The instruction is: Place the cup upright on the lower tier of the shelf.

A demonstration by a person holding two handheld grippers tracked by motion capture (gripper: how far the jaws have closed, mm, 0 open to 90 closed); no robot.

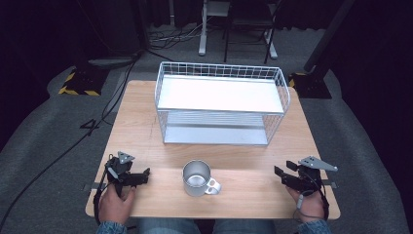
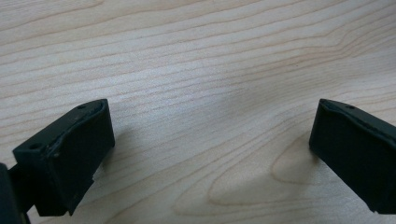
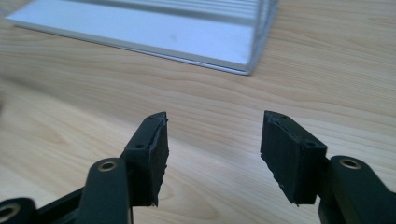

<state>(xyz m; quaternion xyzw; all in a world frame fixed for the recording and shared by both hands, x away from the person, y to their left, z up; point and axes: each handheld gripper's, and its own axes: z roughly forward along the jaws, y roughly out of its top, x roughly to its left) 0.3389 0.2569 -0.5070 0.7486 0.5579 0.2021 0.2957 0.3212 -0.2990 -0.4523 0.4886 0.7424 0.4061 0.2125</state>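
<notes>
At the table's near edge, your left gripper rests at 8 o'clock of the mug, jaws spread. Your right gripper sits at 4 o'clock, also released and empty.

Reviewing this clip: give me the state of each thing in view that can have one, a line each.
Metal mug: upright, empty, handle toward the right gripper, free of both grippers.
Wire shelf rack: upright on the table, both shelves bare.
Left gripper: open, holding nothing, over bare table.
Right gripper: open, holding nothing, pointed at the rack's base.
</notes>
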